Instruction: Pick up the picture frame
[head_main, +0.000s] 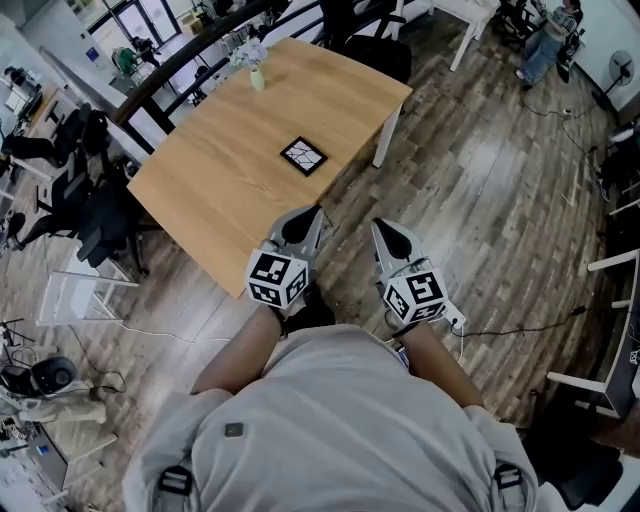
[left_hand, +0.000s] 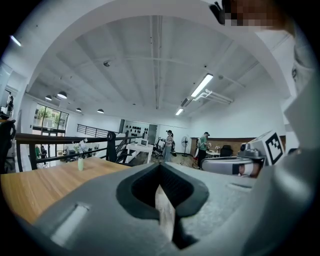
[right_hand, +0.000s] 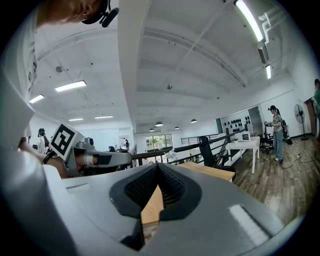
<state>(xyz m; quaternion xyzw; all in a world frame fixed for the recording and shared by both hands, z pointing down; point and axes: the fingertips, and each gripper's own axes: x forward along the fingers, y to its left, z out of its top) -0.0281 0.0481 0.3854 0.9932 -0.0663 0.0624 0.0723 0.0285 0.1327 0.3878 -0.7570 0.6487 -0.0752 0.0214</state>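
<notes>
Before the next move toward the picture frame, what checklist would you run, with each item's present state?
1. Picture frame in view, unobstructed: ok, lies flat on the table.
2. Left gripper ready to grasp: not ok, jaws shut, empty.
3. Right gripper ready: not ok, jaws shut, empty.
4. Grippers at the frame: not ok, both short of it.
5. Vase clear of the frame: ok, stands apart near the far edge.

Light grey short-sleeved shirt (head_main: 330, 430), small dark patch (head_main: 233, 430) on it, 2 black strap buckles (head_main: 175, 482) at shoulders. Left gripper (head_main: 317, 212), right gripper (head_main: 380, 228): grey bodies, white cubes (head_main: 277, 278) with black square markers.
</notes>
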